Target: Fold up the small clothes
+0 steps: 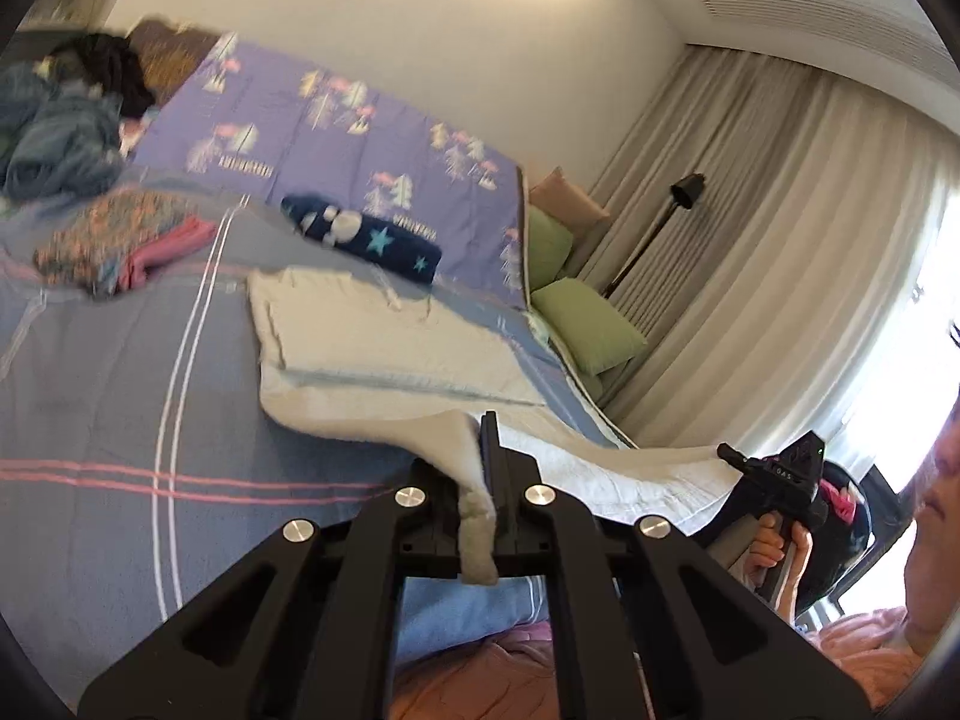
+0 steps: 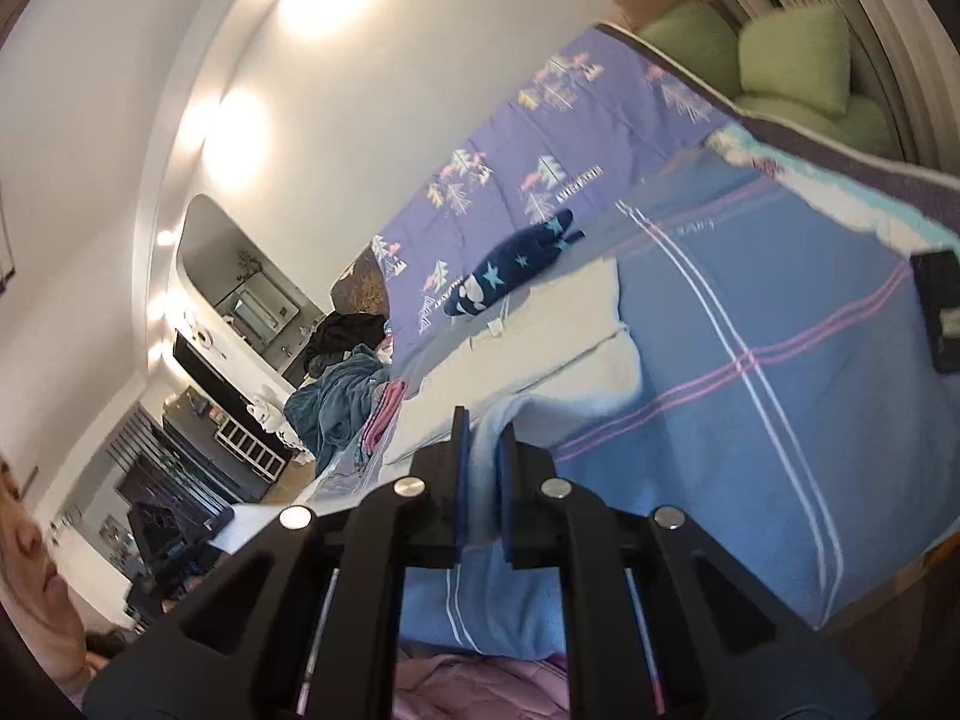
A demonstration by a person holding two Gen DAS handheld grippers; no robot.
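Risk: the white garment (image 1: 384, 354) may slip free or fold askew if either grip loosens or one hand outruns the other. It lies partly folded on the bed (image 1: 108, 396), near edge lifted. The left gripper (image 1: 480, 456) is clamped on one corner, the right gripper (image 2: 480, 450) on the other. Both are held slightly nose-down above the bed.
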